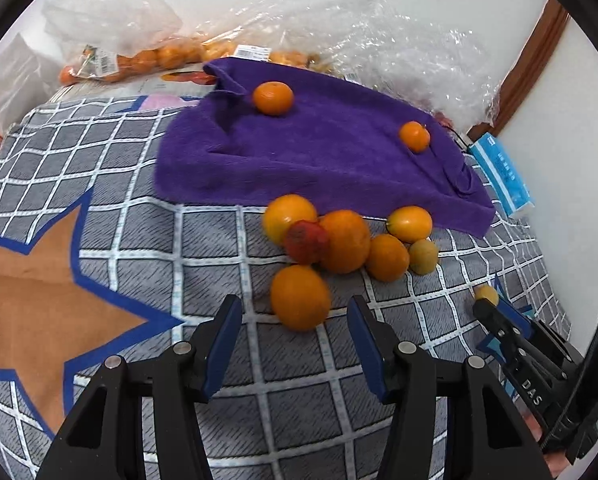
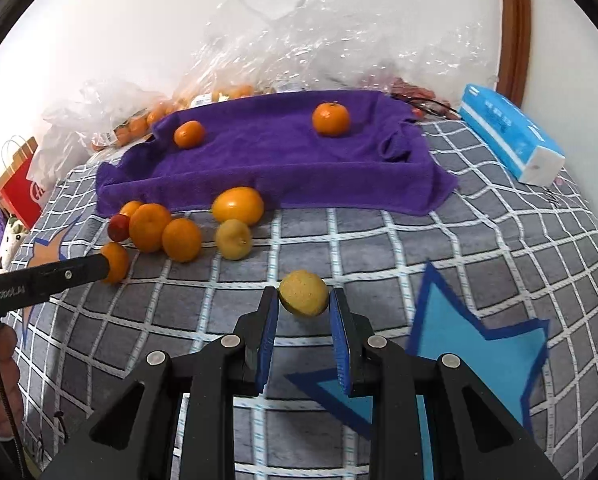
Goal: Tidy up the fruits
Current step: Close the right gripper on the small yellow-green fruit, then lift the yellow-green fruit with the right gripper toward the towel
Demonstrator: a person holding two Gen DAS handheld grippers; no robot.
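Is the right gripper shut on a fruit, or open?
Shut on a fruit. In the right wrist view the right gripper has both blue pads pressed against the small yellow fruit.

Checked bedspread, perhaps a bed: purple towel, loose fruit, tissue pack.

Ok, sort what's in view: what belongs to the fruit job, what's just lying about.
Job:
- yellow fruit in the right gripper
- loose fruit pile
- two oranges on the purple towel
- left gripper, open by an orange

Lying about:
- tissue pack
- plastic bags
- red paper bag
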